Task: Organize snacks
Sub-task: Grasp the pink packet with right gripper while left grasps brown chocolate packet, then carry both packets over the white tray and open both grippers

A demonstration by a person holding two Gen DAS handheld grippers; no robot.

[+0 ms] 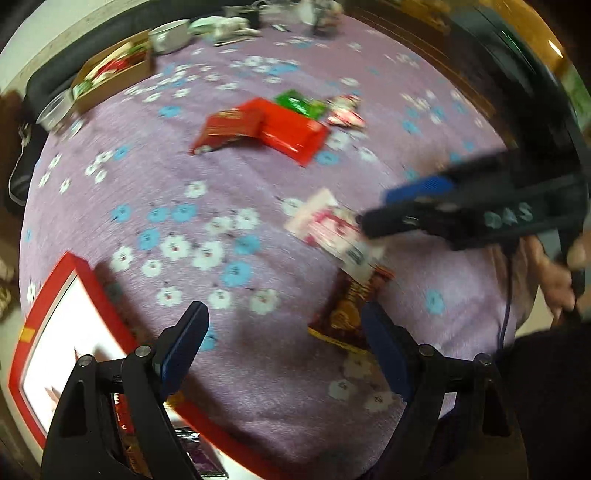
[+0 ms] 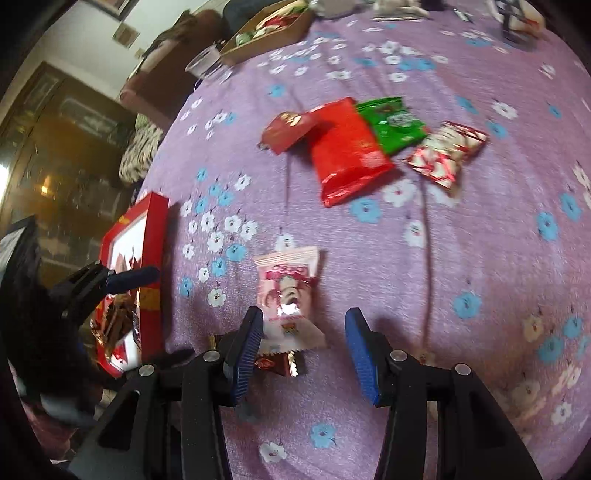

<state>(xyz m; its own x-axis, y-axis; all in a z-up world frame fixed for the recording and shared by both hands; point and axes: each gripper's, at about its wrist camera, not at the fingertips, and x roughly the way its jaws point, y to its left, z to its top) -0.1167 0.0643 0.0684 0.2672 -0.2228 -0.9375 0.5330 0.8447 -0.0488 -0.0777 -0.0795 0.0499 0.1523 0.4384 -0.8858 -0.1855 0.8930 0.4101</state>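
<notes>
Snacks scattered on purple flowered tablecloth (image 2: 461, 258). Pink snack packet (image 2: 290, 291) lies on table just ahead of right gripper (image 2: 304, 350), jaws spread, nothing held. Left gripper (image 1: 284, 350) also spread, empty, beside red box (image 1: 55, 332) at table edge. Red packet (image 2: 347, 151), green packet (image 2: 391, 122), small red box (image 2: 288, 131) clustered mid-table.

floral purple tablecloth (image 2: 461, 258); white bowl (image 1: 170, 35); glass cup (image 2: 205, 63)
</notes>
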